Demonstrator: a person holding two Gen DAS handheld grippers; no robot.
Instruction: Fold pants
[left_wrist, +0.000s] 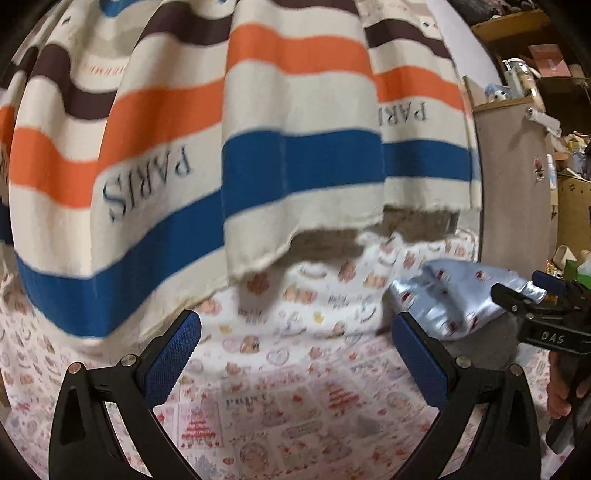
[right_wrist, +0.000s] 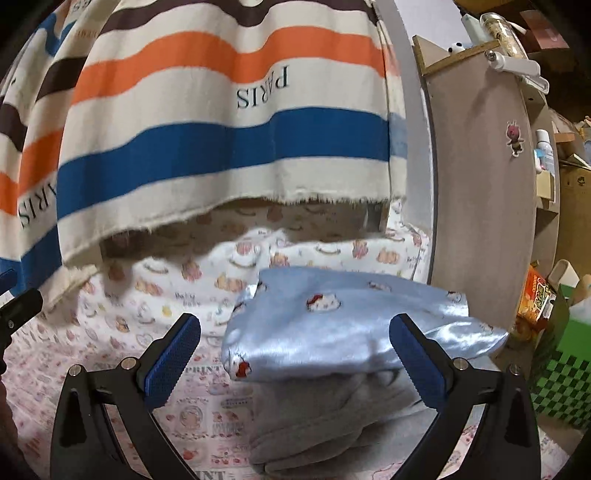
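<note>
Pants (right_wrist: 354, 328): pale blue, satiny, small red-and-white printed figures; bunched into a thick folded bundle on the patterned sheet (right_wrist: 122, 314). Bundle sits on top of a grey-white layer of soft cloth (right_wrist: 325, 417) underneath.

Right gripper (right_wrist: 295, 363): fingers spread wide, nothing between the blue pads (right_wrist: 173, 358). From the right wrist view the bundle lies directly ahead, filling the gap between the two fingers; the right-hand pad overlaps its near right edge in the picture. Contact cannot be told.

Left gripper (left_wrist: 295, 358): also spread wide, holding nothing. Aimed at bare sheet (left_wrist: 295, 387). From this view the pants (left_wrist: 454, 295) lie ahead and to the right, beyond the right-hand pad, apart from it.

At the right edge of the left wrist view, the other gripper's black body shows just beside the pants, with a hand (left_wrist: 565, 391) on its grip.

Behind: striped blanket (right_wrist: 221, 122) in cream, orange, blue and brown, lettered "PARIS" upside down, hanging with a frayed lower hem above the sheet. Right of it, a light wooden cabinet side (right_wrist: 484, 184) with a small sticker; cluttered shelves and boxes beyond. Both views somewhat blurred.
</note>
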